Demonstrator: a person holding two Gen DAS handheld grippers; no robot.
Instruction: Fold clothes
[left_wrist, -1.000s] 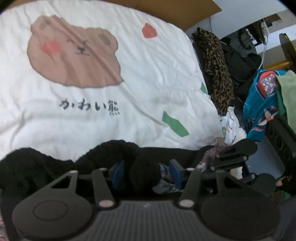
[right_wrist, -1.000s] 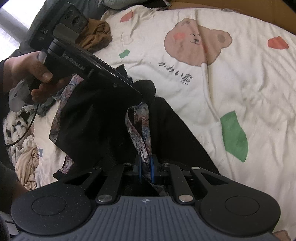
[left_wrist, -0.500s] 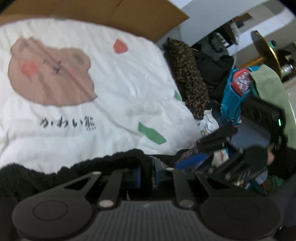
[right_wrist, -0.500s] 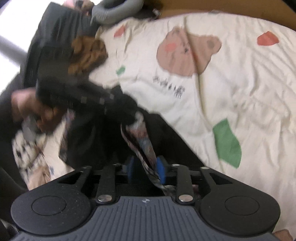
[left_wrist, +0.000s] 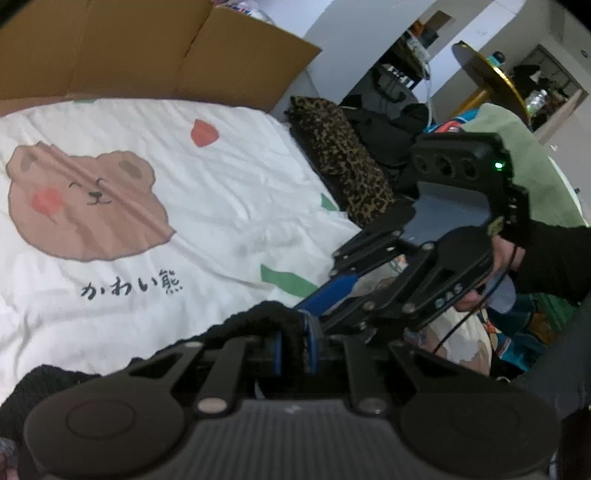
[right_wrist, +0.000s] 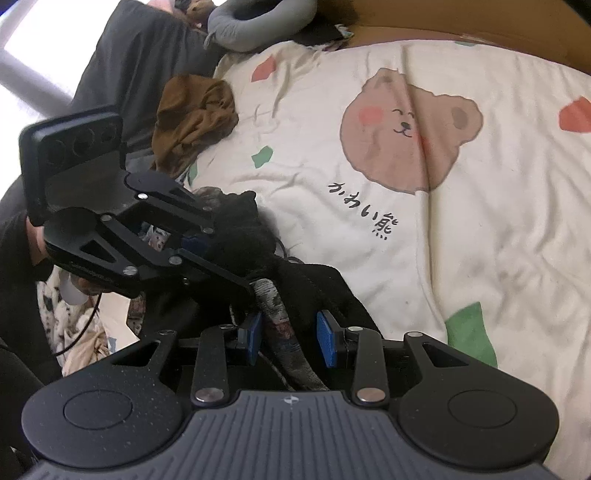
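**A:** ok so where's the garment relative to the jaws?

**B:** The left gripper (left_wrist: 293, 347) has its blue pads pinched tight on a fuzzy edge of the black garment (left_wrist: 236, 325). The fold of fabric sits right between the pads and runs off to the left along the bottom of the left wrist view, lying on the white bear blanket (left_wrist: 221, 206). The right gripper (right_wrist: 291, 338) is a different story: pads spread apart, with a twisted strip of patterned lining (right_wrist: 275, 314) passing up between them. It touches the left pad or is just beside it, and it's clear of the right pad, so nothing is being squeezed there.

**A:** anything one camera gets that the other misses?

**B:** The right wrist view shows the left gripper from the side, up against the bunched black fabric, plus a crumpled brown cloth (right_wrist: 195, 118) and a grey neck pillow (right_wrist: 258, 22) at the far edge of the blanket. The left wrist view shows the right gripper with a hand (left_wrist: 498, 258) in a black sleeve on its handle, a leopard-print cloth (left_wrist: 343, 166) beside the blanket, and brown cardboard (left_wrist: 147, 55) behind it.
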